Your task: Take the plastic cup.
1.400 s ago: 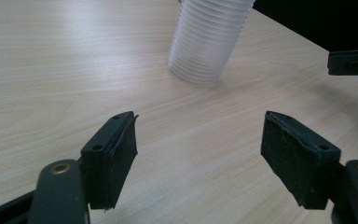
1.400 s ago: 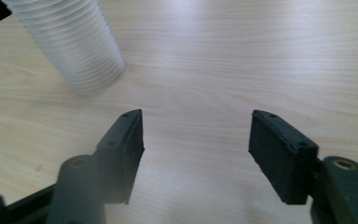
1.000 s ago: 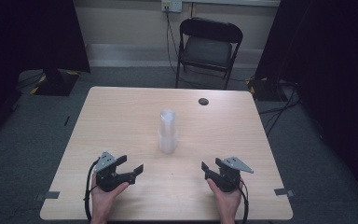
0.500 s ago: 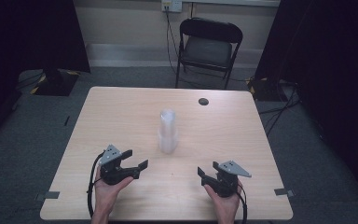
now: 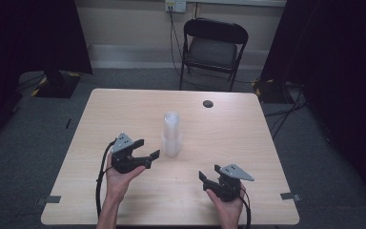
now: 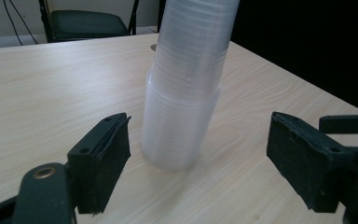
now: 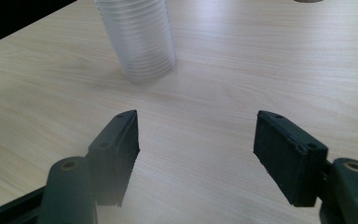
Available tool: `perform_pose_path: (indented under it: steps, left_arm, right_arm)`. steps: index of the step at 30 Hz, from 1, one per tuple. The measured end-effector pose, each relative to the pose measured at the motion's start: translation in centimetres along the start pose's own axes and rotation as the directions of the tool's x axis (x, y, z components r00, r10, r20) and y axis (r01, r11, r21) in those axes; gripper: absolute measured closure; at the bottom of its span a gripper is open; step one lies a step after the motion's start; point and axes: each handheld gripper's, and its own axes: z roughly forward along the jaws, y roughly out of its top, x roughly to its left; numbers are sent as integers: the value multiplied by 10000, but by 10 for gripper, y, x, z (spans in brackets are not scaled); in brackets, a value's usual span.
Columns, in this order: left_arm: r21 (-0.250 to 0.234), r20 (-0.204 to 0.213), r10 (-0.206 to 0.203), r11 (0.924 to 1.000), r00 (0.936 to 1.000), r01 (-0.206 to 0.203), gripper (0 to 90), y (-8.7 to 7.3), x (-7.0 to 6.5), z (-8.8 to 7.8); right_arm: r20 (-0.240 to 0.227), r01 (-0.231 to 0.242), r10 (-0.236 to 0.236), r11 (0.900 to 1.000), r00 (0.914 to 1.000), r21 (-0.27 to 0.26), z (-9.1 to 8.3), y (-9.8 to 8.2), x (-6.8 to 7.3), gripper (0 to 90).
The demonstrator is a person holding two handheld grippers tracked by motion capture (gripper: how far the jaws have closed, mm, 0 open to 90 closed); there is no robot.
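A tall stack of clear plastic cups [image 5: 171,134] stands mouth down in the middle of the light wooden table [image 5: 238,133]. My left gripper [image 5: 147,149] hovers just left of the stack's base and points at it. Its jaws have just been closing and stand open, with nothing between the pads. In the left gripper view the stack [image 6: 182,93] rises just beyond the left gripper [image 6: 200,140]. My right gripper [image 5: 209,172] is low at the front right, open and empty, its jaws having just widened a little. The right gripper view shows the stack [image 7: 140,42] farther off, beyond the right gripper [image 7: 196,135].
A small dark round disc [image 5: 208,103] lies near the table's far edge. A black folding chair [image 5: 213,47] stands behind the table. Black curtains hang at both sides. Cables trail from both grippers toward the table's front edge.
My left hand has risen and moved right and forward toward the cup stack, its jaws narrowing. The right hand has stayed almost in place and turned slightly.
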Motion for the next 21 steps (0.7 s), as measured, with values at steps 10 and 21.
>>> perform_pose_path:
  steps: [10, 21]
  left_arm:
    - [88, 114, 426, 9990, 9990, -427, 167, 24, -4, 26]
    - [-74, 200, 550, 9985, 9983, -549, 171, 49, -3, 40]
  right_arm:
    - [-149, 14, -14, 10000, 9999, -27, 0, 0, 0, 306]
    - [-244, 68, -69, 10000, 9997, -70, -2, 0, 3, 306]
